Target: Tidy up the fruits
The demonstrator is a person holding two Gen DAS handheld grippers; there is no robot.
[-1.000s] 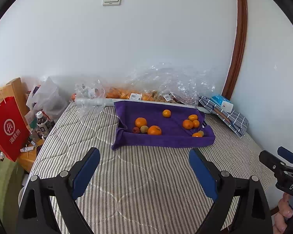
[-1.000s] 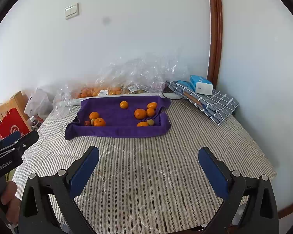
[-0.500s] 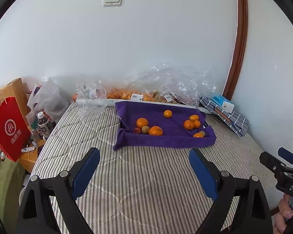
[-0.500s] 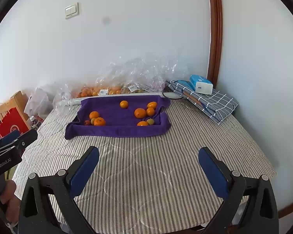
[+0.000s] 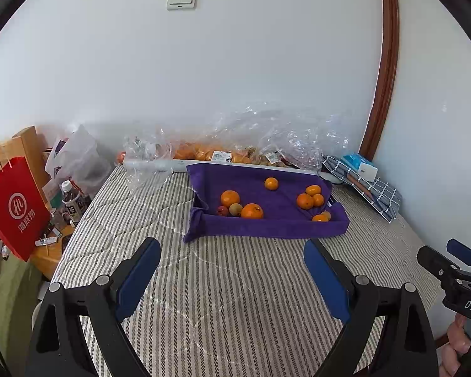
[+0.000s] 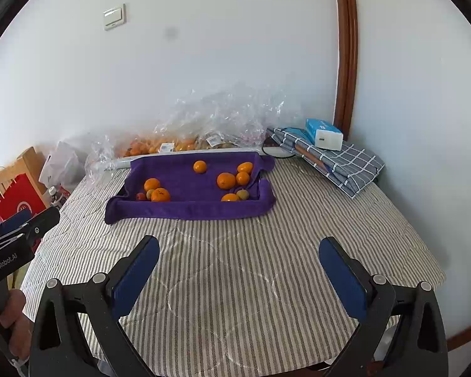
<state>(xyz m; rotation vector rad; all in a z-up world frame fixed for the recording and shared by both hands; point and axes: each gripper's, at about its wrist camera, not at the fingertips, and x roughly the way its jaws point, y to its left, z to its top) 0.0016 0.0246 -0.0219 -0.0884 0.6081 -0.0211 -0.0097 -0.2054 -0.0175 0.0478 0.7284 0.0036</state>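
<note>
A purple towel-lined tray (image 5: 276,229) (image 6: 185,210) sits at the far side of the striped bed. It holds several oranges, such as one at the left (image 5: 230,198) (image 6: 152,184) and one at the right (image 5: 304,201) (image 6: 226,180), plus small greenish and reddish fruits (image 5: 234,209) (image 6: 243,194). My left gripper (image 5: 232,251) hangs open over bare bedding short of the tray, nothing between its blue pads. My right gripper (image 6: 238,251) is likewise open and empty, well short of the tray.
Crinkled clear plastic bags with more oranges (image 5: 204,154) (image 6: 160,146) lie against the wall behind the tray. A folded checked cloth with a blue-white box (image 6: 323,130) lies at the right. A red paper bag (image 5: 14,207) and bottles stand off the bed's left edge.
</note>
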